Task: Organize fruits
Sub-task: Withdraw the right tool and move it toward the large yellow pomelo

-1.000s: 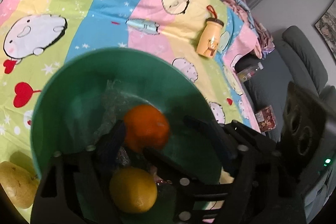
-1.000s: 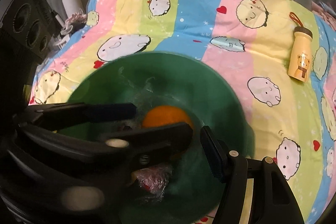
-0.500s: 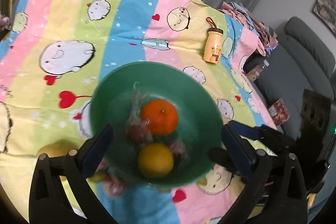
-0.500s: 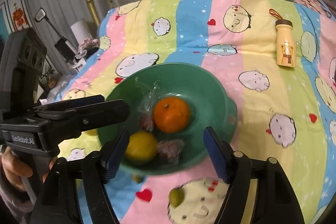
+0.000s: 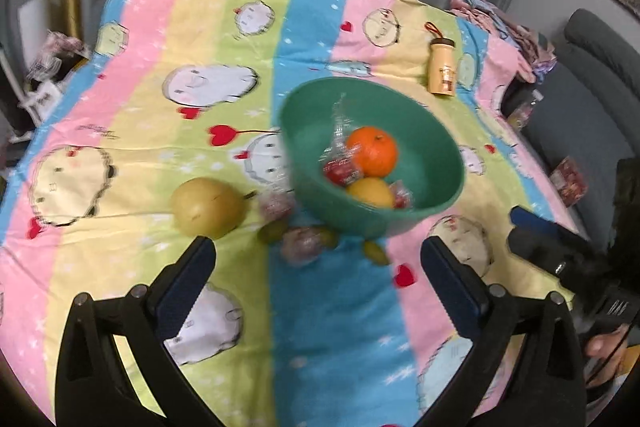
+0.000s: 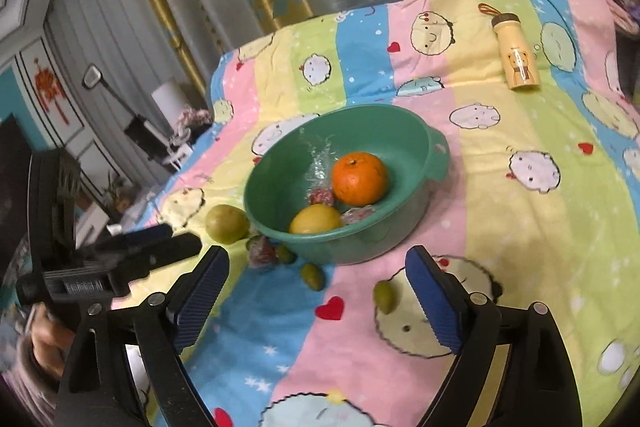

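Presently the green basin (image 6: 434,157) sits on the striped cartoon bedsheet (image 6: 520,227), holding an orange (image 6: 360,179), a yellow lemon (image 6: 316,219) and wrapped red fruits (image 6: 322,195). Outside it, near its rim: a pear (image 5: 208,207), another wrapped fruit (image 6: 262,251) and three small green fruits (image 6: 385,297). Left gripper (image 5: 318,275) stands fully apart, empty. Right gripper (image 6: 316,285) is opening, nothing between its jaws. A yellow bottle (image 6: 516,57) lies well apart
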A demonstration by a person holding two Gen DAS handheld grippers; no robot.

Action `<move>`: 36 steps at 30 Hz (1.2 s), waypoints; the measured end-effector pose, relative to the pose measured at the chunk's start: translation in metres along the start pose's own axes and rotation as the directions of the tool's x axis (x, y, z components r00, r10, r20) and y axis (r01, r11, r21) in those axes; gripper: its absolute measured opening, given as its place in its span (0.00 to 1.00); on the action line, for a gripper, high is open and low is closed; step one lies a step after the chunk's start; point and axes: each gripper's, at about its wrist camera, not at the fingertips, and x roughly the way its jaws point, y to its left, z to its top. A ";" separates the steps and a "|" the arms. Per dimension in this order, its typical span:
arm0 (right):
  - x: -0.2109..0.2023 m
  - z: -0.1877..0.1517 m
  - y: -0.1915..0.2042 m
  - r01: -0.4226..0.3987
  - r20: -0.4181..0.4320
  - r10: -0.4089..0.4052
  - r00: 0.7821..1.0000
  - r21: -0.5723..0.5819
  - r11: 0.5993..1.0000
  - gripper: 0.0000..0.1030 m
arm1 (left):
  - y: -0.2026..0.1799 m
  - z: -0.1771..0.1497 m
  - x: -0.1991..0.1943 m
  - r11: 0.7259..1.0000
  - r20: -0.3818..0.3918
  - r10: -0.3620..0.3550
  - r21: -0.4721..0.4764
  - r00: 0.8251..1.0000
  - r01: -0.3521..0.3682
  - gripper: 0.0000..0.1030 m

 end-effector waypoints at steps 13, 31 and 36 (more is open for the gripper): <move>0.039 -0.030 0.012 -0.024 -0.020 0.024 1.000 -0.037 0.999 0.89 | 0.046 -0.026 -0.004 0.998 0.078 0.017 -0.057 0.997 -0.013 1.00; 0.059 -0.049 0.022 -0.039 -0.139 0.023 0.990 -0.111 0.993 0.89 | 0.060 -0.035 0.010 0.987 0.014 -0.052 -0.154 0.999 0.054 1.00; 0.062 -0.051 0.028 -0.084 -0.151 0.066 0.986 -0.119 0.989 0.89 | 0.061 -0.033 0.013 0.987 0.005 -0.064 -0.147 0.998 0.064 1.00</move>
